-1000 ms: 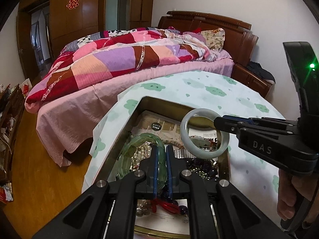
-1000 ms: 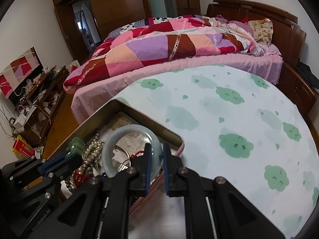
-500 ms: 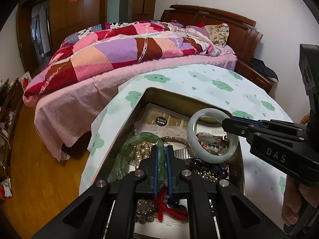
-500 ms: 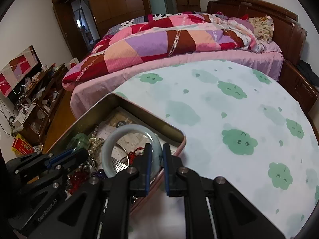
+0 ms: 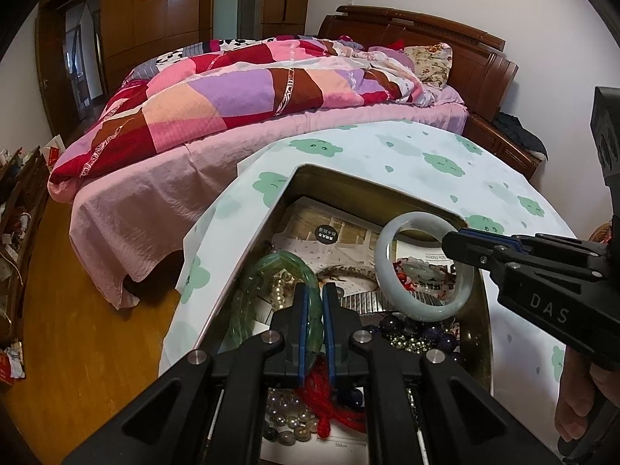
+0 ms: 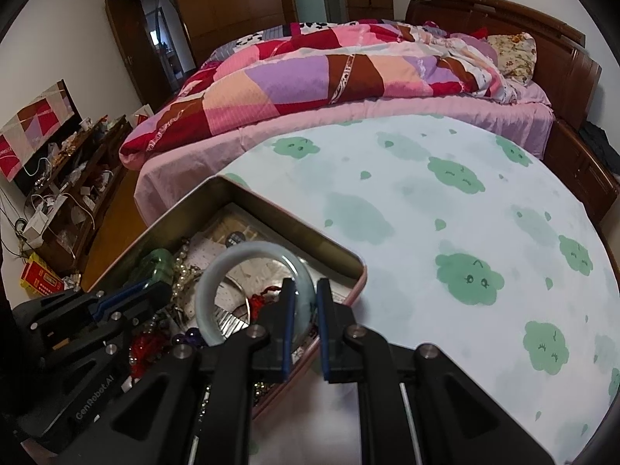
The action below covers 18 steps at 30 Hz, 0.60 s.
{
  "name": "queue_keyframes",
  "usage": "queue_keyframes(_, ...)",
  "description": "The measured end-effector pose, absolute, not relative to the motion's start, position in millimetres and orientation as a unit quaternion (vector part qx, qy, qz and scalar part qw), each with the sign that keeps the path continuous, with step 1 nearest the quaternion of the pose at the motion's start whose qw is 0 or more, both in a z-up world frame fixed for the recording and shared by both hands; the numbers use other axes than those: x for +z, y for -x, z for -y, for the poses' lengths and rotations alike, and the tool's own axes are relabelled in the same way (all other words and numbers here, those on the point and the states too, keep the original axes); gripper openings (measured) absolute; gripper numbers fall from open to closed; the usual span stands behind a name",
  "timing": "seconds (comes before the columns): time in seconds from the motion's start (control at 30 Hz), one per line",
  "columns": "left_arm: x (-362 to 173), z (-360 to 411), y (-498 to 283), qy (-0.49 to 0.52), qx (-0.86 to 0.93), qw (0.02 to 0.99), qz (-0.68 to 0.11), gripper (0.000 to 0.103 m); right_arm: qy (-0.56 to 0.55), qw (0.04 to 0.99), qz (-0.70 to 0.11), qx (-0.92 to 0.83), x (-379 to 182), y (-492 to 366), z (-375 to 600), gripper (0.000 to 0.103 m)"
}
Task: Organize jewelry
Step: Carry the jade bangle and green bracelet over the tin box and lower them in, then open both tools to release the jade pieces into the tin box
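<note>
Bed (image 5: 240, 89): we're looking at it sitting right behind the tabletop, patchwork quilt bunched on top, pink sheet hanging down the side.

Tabletop (image 6: 445, 209): it's wearing a pale cloth with green cloud faces; the right half is mostly bare cloth.

Tin box (image 5: 372, 188): we're seeing it resting on the tabletop's left part, open, with papers lining the bottom and jewelry piled on them.

Right tool (image 6: 304, 310): we're gripping the pale jade bangle (image 5: 420, 267) with it, pads squeezing the ring's rim. The bangle is standing up on edge over the box, above the clutter.

Left tool (image 5: 313, 321): it's clamping the green segmented bracelet (image 5: 267, 275), jaws nearly together on one side of the loop. The rest of the bracelet is arching forward over the box's left side.

Loose pieces: a pearl strand (image 5: 281, 290) is lying inside the green loop, dark purple beads (image 5: 410, 329) are sitting under the bangle, and a red cord knot (image 5: 329, 407) is lying under the left tool with some brownish round beads (image 5: 290, 422) beside it.
</note>
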State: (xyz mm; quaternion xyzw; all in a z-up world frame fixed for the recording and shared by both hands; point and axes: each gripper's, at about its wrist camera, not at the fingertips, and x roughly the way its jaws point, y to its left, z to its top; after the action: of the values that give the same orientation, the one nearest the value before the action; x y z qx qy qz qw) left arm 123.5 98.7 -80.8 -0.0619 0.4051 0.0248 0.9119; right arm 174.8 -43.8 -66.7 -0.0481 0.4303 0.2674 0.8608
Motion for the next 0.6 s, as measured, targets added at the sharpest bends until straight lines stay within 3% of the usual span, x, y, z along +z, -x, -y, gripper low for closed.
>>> queue_keyframes(0.4, -75, -101, -119, 0.074, 0.01, 0.915, -0.397, 0.01, 0.059, 0.86, -0.428, 0.271, -67, -171, 42, 0.016)
queue_keyframes(0.47, -68, -99, -114, 0.076, 0.009, 0.917, -0.392, 0.023, 0.048, 0.86, -0.425, 0.278, -64, -168, 47, 0.019)
queue_keyframes(0.53, -56, -97, -103, 0.07, 0.02, 0.924, -0.375, 0.067, 0.037, 0.86, -0.422, 0.284, -59, -163, 53, 0.034)
queue_keyframes(0.6, -40, -98, -85, 0.066, 0.041, 0.936, -0.342, 0.08, 0.033, 0.865, -0.409, 0.287, -50, -152, 63, 0.047)
